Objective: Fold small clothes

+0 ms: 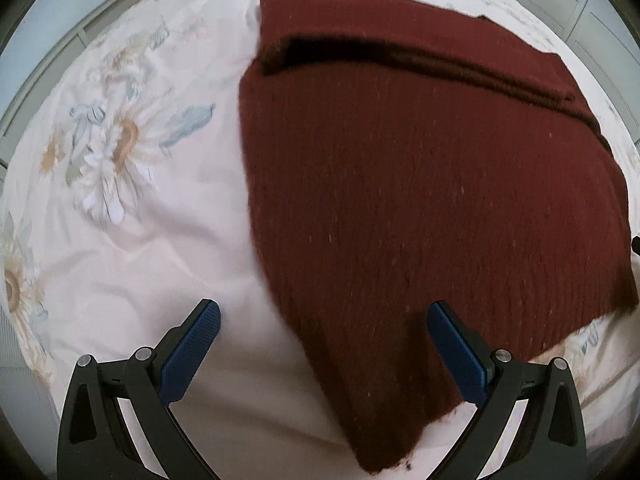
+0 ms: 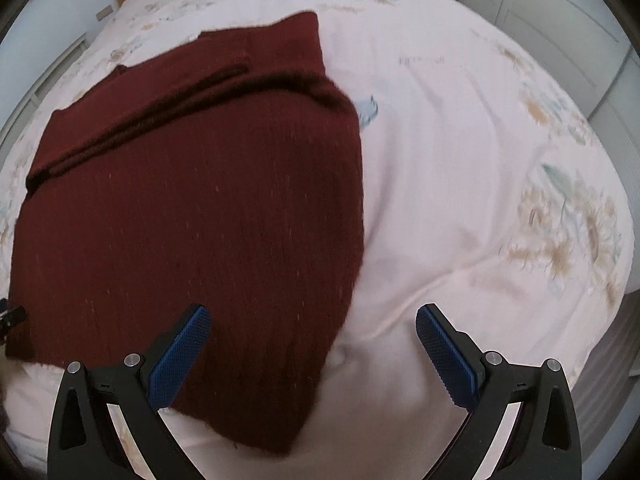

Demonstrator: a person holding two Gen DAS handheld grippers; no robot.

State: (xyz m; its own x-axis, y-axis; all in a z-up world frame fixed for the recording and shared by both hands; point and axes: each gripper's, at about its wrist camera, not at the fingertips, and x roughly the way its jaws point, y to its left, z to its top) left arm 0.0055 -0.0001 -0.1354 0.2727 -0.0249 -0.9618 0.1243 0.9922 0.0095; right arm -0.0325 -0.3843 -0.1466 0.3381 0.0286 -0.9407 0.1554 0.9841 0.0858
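My left claw (image 1: pixel 323 320) hangs released, jaws wide, over the near corner of one dark red knitted garment (image 1: pixel 420 200). My right claw (image 2: pixel 312 322) is likewise spread and empty, above its opposite near corner. The garment lies folded flat on the floral bedspread (image 2: pixel 480 200), with bare bedding on both outer sides.
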